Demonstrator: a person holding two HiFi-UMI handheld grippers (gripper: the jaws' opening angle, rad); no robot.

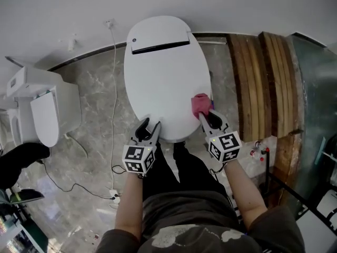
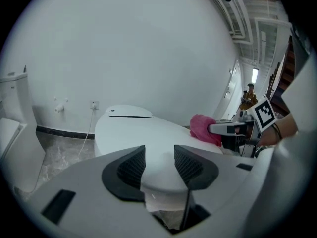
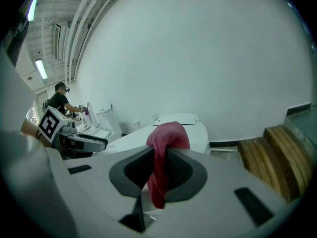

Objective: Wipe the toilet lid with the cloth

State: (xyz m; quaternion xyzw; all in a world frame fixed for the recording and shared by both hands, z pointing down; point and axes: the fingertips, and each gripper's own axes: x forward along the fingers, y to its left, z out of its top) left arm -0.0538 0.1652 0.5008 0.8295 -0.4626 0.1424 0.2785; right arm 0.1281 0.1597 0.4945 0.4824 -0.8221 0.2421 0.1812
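Nearest us, our left gripper (image 1: 151, 124) stands released and empty at the toilet lid's (image 1: 163, 73) near edge; our right gripper (image 1: 208, 115) grasps the pink cloth (image 1: 200, 104) at its right edge.

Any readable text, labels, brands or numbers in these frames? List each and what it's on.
No readable words or numbers in any view.
Marker cube on the left tool and marker cube on the right tool: black-and-white square patterns only, no letters.
Small dark mark on the toilet lid, far end: too small to read.
No label shows on the pink cloth.
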